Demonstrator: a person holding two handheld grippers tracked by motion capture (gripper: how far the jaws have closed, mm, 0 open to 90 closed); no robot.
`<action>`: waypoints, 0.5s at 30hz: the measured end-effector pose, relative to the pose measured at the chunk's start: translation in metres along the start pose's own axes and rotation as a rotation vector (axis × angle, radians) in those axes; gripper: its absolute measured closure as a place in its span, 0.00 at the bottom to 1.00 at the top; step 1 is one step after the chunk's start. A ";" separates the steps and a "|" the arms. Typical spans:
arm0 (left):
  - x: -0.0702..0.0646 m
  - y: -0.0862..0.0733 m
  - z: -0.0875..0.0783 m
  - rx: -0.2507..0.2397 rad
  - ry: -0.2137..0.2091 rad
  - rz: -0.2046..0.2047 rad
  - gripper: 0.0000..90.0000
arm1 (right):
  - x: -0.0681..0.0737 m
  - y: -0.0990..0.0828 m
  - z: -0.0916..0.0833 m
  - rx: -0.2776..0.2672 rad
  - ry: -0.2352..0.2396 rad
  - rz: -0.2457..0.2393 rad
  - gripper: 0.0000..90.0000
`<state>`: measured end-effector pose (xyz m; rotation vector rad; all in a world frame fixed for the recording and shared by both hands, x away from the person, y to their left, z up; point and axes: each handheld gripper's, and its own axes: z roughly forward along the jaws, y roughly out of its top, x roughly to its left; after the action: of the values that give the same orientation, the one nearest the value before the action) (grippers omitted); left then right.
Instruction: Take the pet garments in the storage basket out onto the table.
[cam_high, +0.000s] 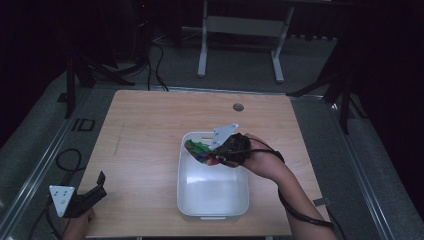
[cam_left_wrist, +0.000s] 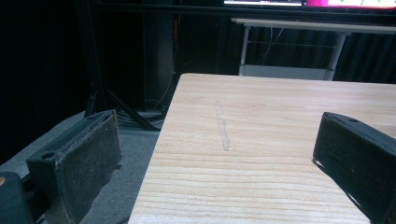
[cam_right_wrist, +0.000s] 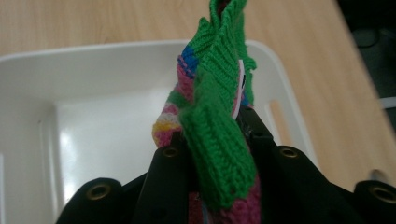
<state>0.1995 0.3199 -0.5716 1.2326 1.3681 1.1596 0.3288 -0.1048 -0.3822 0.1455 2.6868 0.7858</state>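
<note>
We see a wooden table (cam_high: 150, 150) with a white bin (cam_high: 212, 192) sitting on its near right half, one short end toward the person. The right gripper (cam_high: 214, 156) hangs over the far end of the bin, held by the right hand (cam_high: 260, 159), whose forearm comes in from the lower right with a black cable trailing along it. Its jaws are pinched tight on a knitted cloth (cam_high: 200, 150): in the right gripper view the cloth (cam_right_wrist: 215, 140) is squeezed between the two black jaws, with a green ribbed band rising out of them and pink, yellow and blue stripes beside it. The cloth hangs above the white floor of the bin (cam_right_wrist: 93, 121) and, from the high view, just inside its far rim; we cannot tell whether any part of it touches the bin. The grey three-cornered plate on this gripper tilts up toward the far side of the table. The left gripper (cam_high: 100, 186) sits at the near left corner of the table, well apart from the bin, gripped by the left hand (cam_high: 77, 225) at the bottom edge. In the left gripper view its jaws stand wide apart with nothing between them, one over the floor beside the table edge and the other over the bare wood (cam_left_wrist: 261, 130). A small round hole (cam_high: 238, 107) shows near the table's far edge.
</note>
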 end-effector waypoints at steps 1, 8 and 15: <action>0.000 0.000 0.000 0.001 -0.001 0.000 0.02 | -0.001 0.001 -0.005 -0.008 -0.001 0.003 0.84; 0.000 0.000 0.000 0.000 0.001 0.000 0.02 | -0.013 -0.003 -0.039 -0.056 -0.067 0.017 0.84; 0.000 0.000 0.000 0.000 0.004 -0.001 0.02 | -0.027 -0.024 -0.059 -0.032 -0.136 0.054 0.84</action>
<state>0.1996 0.3197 -0.5716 1.2298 1.3715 1.1621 0.3331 -0.1597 -0.3404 0.2561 2.5507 0.8040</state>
